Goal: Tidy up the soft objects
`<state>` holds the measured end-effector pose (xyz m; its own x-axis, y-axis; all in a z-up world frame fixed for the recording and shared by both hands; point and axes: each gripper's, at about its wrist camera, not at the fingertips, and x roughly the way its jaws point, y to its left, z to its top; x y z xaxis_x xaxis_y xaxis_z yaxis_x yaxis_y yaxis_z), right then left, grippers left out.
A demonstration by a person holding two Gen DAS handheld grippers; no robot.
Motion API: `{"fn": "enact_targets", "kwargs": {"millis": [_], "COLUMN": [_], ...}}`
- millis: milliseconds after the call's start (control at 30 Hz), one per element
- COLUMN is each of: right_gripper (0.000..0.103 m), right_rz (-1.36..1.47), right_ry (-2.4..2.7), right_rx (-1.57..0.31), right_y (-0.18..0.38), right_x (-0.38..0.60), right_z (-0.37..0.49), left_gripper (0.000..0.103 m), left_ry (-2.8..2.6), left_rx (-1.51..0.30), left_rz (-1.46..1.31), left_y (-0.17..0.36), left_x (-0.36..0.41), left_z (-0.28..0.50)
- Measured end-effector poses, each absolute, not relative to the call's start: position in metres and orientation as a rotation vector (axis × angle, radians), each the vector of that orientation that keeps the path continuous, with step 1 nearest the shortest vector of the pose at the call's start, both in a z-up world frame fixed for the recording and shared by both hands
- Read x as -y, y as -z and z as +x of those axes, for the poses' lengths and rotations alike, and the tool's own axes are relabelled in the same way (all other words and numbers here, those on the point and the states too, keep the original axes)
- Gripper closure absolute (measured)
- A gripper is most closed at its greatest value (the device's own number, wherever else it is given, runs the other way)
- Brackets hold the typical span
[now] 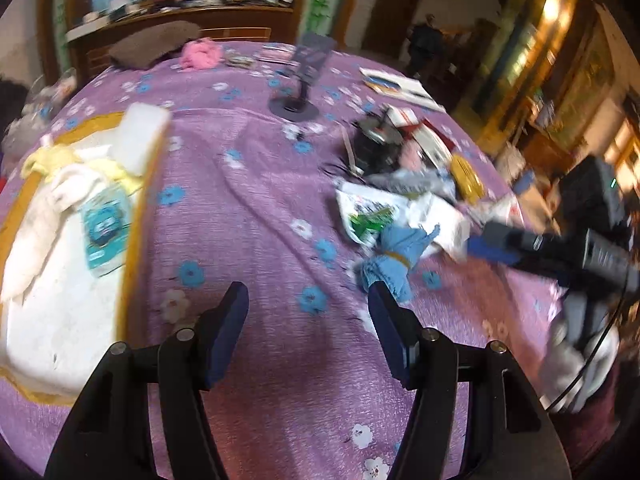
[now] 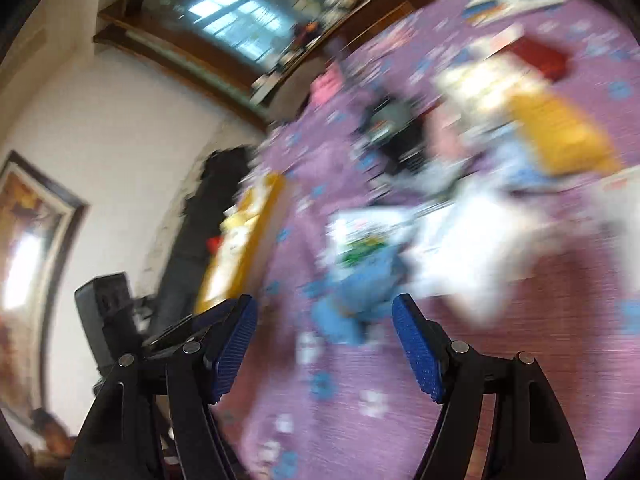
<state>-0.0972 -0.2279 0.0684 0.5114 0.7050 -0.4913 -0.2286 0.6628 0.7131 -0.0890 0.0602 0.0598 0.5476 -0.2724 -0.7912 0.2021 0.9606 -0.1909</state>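
Note:
A blue cloth bundle tied with a yellow band lies on the purple flowered tablecloth, just beyond my left gripper's right finger. My left gripper is open and empty above the cloth. A yellow-rimmed tray at the left holds white and pale yellow soft items. My right gripper reaches in from the right toward the pile. In the blurred right wrist view my right gripper is open and empty, with the blue bundle lying between and just beyond its fingers.
A heap of white bags, grey cloth, a yellow object and black items lies at the right. A black stand, a pink soft item and a brown cushion sit farther back. Papers lie at the far right.

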Motion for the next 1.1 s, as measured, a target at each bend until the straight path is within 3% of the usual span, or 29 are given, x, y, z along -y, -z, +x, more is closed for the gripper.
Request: {"fn": "enact_targets", "kwargs": {"millis": [333, 633, 667, 700, 767, 933, 1100], "right_gripper": [0.032, 0.032, 0.032, 0.032, 0.03, 0.03, 0.054], "right_rz": [0.571, 0.357, 0.355, 0.351, 0.338, 0.306, 0.267], "right_ry": [-0.184, -0.167, -0.164, -0.161, -0.15, -0.139, -0.141], "right_rx": [-0.798, -0.852, -0.86, -0.868, -0.887, -0.954, -0.944], "right_y": [-0.082, -0.1, -0.1, -0.095, -0.087, -0.063, -0.058], "right_x": [0.349, 0.297, 0.295, 0.289, 0.283, 0.275, 0.26], "right_z": [-0.136, -0.091, -0.078, -0.067, -0.049, -0.012, 0.001], "left_gripper": [0.042, 0.043, 0.046, 0.059, 0.073, 0.078, 0.078], "left_ry": [0.368, 0.408, 0.402, 0.396, 0.414, 0.443, 0.466], "left_rx": [-0.945, -0.952, -0.961, -0.965, -0.988, -0.981, -0.954], "left_rz": [0.175, 0.249, 0.252, 0.239, 0.189, 0.074, 0.02], "left_y": [-0.04, -0.024, -0.021, -0.02, -0.018, -0.024, -0.036], "left_x": [0.013, 0.045, 0.047, 0.047, 0.043, 0.026, 0.021], "left_z": [-0.06, -0.05, -0.048, -0.047, -0.045, -0.043, -0.051]}}
